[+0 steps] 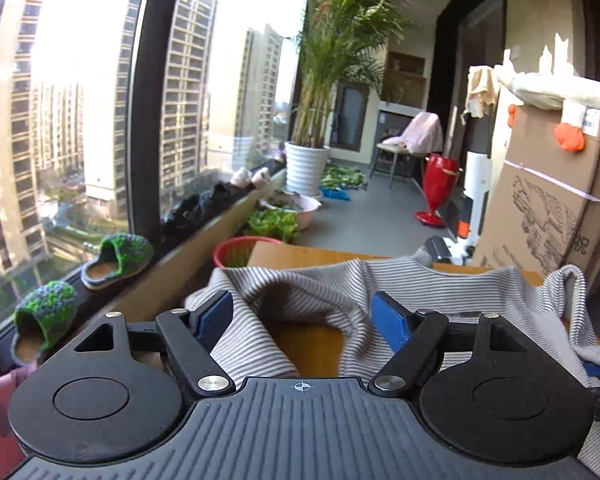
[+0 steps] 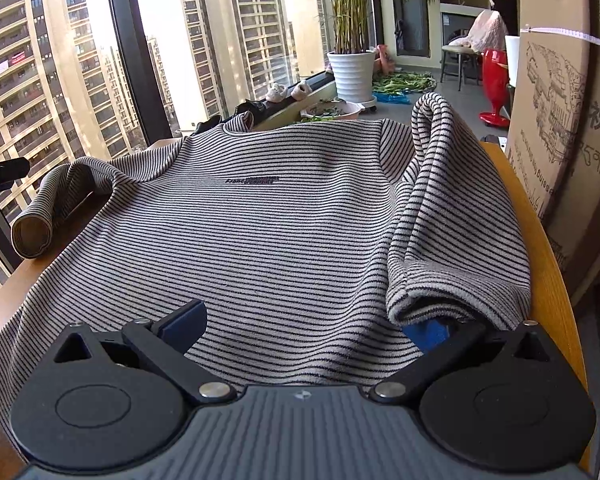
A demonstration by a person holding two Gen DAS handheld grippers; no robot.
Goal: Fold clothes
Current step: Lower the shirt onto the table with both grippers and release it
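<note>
Right wrist view: a striped sweater lies front up on a wooden table, its neck toward the window.
Sweater print: a small dark line of lettering sits on the chest.
Right sleeve of sweater: folded in over the body, its cuff lying near the hem, just ahead of the right gripper.
Left sleeve of sweater: bent beside the body at the table's left edge, its open cuff facing the camera.
Right gripper fingers: spread wide over the hem, nothing pinched; the left blue pad shows in full, the right one is partly hidden under the folded cuff.
Left wrist view: the left gripper hangs over the sweater's left sleeve, which humps up in loose folds on the table.
Left gripper fingers: released, the blue pads standing apart with cloth between them but not pressed.
Sill: green knitted slippers rest along the window ledge.
Floor beyond: a palm in a white pot, a red fan, a cardboard box to the right of the table.
</note>
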